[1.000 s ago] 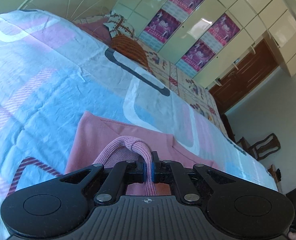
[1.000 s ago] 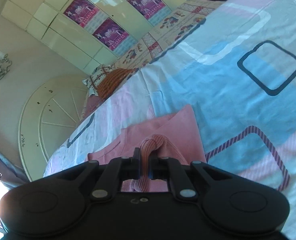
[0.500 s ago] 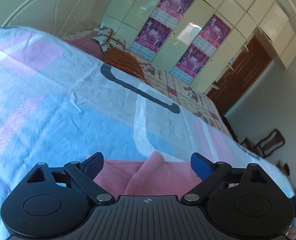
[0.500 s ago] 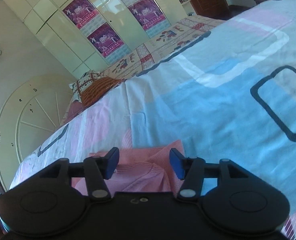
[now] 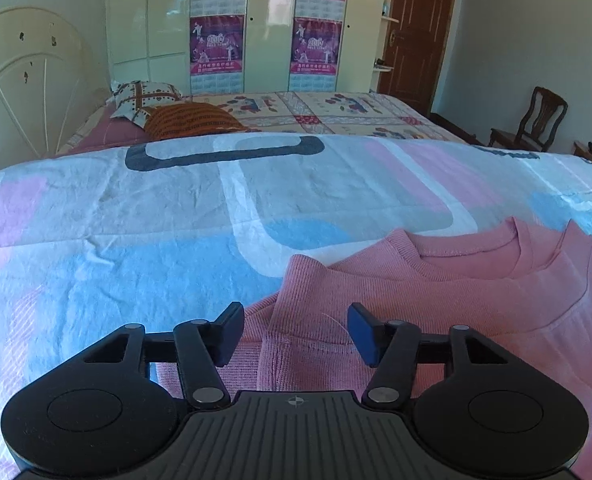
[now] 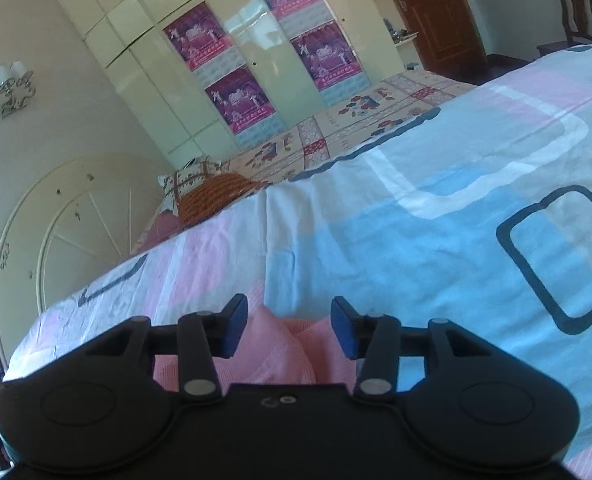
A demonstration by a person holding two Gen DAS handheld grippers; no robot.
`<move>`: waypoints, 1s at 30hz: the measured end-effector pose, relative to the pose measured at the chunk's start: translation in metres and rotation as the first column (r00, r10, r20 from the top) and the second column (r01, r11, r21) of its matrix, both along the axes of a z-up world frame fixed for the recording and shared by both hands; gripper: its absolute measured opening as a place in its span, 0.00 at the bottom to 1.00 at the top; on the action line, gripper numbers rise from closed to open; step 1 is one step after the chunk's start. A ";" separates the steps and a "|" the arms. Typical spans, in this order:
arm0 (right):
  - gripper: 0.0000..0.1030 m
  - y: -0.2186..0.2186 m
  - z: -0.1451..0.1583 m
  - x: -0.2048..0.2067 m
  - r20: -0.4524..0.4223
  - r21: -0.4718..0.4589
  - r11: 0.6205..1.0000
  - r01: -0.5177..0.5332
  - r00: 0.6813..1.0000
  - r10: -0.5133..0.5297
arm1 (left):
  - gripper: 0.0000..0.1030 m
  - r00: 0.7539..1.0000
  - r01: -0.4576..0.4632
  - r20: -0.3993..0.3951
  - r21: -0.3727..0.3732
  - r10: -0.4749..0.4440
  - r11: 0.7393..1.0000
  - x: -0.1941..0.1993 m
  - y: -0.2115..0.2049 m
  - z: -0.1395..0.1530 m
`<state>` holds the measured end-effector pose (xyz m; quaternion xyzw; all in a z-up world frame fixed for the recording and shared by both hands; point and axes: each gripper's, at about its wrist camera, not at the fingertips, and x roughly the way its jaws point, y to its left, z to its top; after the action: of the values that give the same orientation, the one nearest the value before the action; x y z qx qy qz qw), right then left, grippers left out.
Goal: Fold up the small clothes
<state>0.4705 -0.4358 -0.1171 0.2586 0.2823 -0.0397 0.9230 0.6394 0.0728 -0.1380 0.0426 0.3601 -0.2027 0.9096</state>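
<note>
Left gripper [image 5: 294, 334]: jaws part open, gripping nothing. A second ago they were pinched on a ribbed pink cuff; they let go, sprang wide, and have just been closing part way. Pink knit lies between and below the blue pads [image 5: 229, 332], untouched by them.
Left view: was rolled hard over; now sits level, horizon of the bed straight.
Right gripper [image 6: 290, 330]: jaws part open, empty. Earlier clamped on a ribbed pink fold; released, and have just been narrowing slightly. A hump of pink cloth lies between and below the fingers [image 6: 342, 332], clear of both pads.
Pink sweater [image 5: 476, 304]: flat on the bedsheet, directly ahead of and under the left fingers, spreading off to their right. Neckline just beyond the right-hand finger. A folded-over sleeve lies on top, its ribbed end just ahead of the fingertips. Before, that sleeve end was lifted in the jaws.
Bedsheet [image 5: 144, 248]: blue, pink and white blocks, creased; runs out beyond and to the left of the fingers.
Far beyond: pillows [image 5: 176, 114], white headboard [image 5: 20, 76], wardrobe with posters [image 5: 216, 24], brown door [image 5: 418, 28], wooden chair [image 5: 536, 120].
</note>
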 end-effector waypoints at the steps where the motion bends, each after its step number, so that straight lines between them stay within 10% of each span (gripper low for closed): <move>1: 0.45 0.004 -0.002 0.002 -0.032 -0.032 0.999 -0.025 0.999 0.024 | 0.56 1.000 -0.001 0.004 -0.012 0.001 1.000 -0.002 0.001 -0.001; 7: 0.43 0.026 -0.019 0.036 -0.143 -0.129 0.986 -0.107 0.986 0.088 | 0.56 0.998 0.015 -0.054 0.019 -0.014 1.000 0.013 -0.007 -0.017; 9: 0.36 0.040 -0.024 0.048 -0.183 -0.185 0.970 -0.157 0.976 0.123 | 0.35 0.998 0.026 -0.051 0.041 -0.024 0.999 0.014 -0.014 -0.022; 10: 0.28 0.049 -0.025 0.052 -0.217 -0.238 0.954 -0.181 0.967 0.130 | 0.08 0.999 0.018 -0.039 0.040 -0.016 0.999 0.012 -0.014 -0.021; 12: 0.09 0.062 -0.021 0.054 -0.230 -0.301 0.929 -0.214 0.962 0.147 | 0.08 0.999 -0.032 0.038 -0.005 0.032 0.999 0.002 -0.007 -0.012; 17: 0.09 0.050 -0.003 0.035 -0.057 -0.280 0.958 -0.055 0.998 0.041 | 0.07 0.974 -0.204 0.068 -0.142 0.215 0.969 -0.008 0.019 -0.011; 30: 0.15 0.051 -0.029 0.062 -0.201 -0.277 0.960 -0.046 0.980 -0.011 | 0.15 0.982 -0.183 0.052 0.076 0.179 0.980 0.009 -0.012 -0.028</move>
<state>0.5328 -0.3847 -0.1461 0.1177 0.3677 -0.0969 0.9174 0.6482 0.0609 -0.1663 0.0508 0.3499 -0.1033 0.9297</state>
